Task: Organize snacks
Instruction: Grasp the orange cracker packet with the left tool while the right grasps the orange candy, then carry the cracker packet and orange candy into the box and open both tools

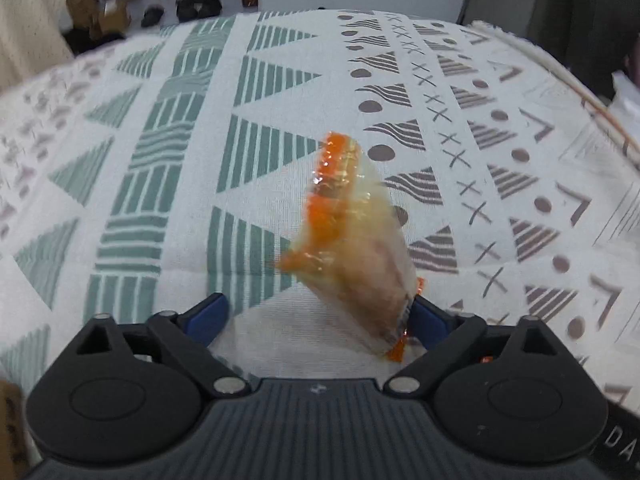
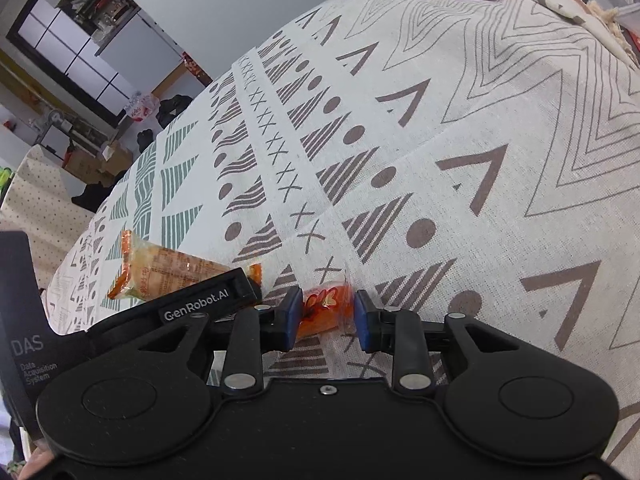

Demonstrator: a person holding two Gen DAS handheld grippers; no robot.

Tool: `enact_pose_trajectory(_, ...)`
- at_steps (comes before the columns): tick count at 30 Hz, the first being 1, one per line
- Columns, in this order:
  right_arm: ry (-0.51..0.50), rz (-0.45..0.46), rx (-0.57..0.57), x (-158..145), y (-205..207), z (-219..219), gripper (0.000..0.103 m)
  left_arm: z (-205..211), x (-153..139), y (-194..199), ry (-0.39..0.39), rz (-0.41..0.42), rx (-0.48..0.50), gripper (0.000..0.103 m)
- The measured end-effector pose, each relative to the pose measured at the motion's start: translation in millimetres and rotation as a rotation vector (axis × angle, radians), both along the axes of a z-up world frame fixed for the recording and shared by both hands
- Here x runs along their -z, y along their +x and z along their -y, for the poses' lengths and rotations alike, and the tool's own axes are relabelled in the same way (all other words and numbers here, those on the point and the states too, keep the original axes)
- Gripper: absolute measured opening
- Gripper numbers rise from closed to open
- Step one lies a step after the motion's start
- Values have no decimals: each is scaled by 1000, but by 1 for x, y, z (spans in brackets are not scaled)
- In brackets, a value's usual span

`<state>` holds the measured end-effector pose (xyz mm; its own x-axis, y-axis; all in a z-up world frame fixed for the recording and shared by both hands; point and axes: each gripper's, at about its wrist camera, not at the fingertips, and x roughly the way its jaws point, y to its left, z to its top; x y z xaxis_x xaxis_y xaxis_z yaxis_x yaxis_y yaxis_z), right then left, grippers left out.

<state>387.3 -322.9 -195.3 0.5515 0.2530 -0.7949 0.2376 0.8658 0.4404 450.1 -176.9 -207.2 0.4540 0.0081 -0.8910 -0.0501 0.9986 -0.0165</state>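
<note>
While my left gripper (image 1: 316, 316) gapes, the clear orange-edged snack packet (image 1: 352, 240) leaning on one finger, my right gripper (image 2: 325, 314) straddles a small orange wrapped snack (image 2: 322, 310) unclamped on the patterned cloth counter (image 2: 440, 140); sorting looks barely begun.

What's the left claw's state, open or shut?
Open. The left claw has blue pads set wide apart; the blurred snack packet touches only the right-hand pad, apparently unclamped.

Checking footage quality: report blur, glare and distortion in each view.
Left wrist: the snack packet is motion-smeared, with glints on its wrapper; the patterned tablecloth bulges from fisheye, blurring at the edges. Right wrist: sharper; the small orange packet reads clearly, the cloth curving likewise.
</note>
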Motion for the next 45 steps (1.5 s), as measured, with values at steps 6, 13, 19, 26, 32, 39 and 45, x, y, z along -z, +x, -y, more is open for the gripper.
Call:
enact_pose_trajectory(6,5,16,-8,-3,-2,0,26,-12,-16,-4,-61,5,-48,30)
enact_pose_trajectory(13,29,41,-15,-11,-6,-1,25,-29,-36,-19,-92,56,-88,22)
enact_pose_trajectory(19,41,68,-26,-21,-10,-5,25,-41,-58,-35,-121,114,-97,21)
enact_pose_trajectory(26,54,118,-48,-39,-16,-14,25,-53,-86,-55,-137,155,-109,22)
enact_pose_trajectory(32,75,155,-77,-53,-23,-27,24,-66,-111,-75,-145,190,-118,22)
enact_pose_trajectory(39,75,233,-126,-81,-37,-49,24,-88,-130,-103,-152,209,-155,22)
enact_pose_trajectory(45,65,280,-169,-99,-50,-70,24,-107,-145,-126,-155,223,-177,22)
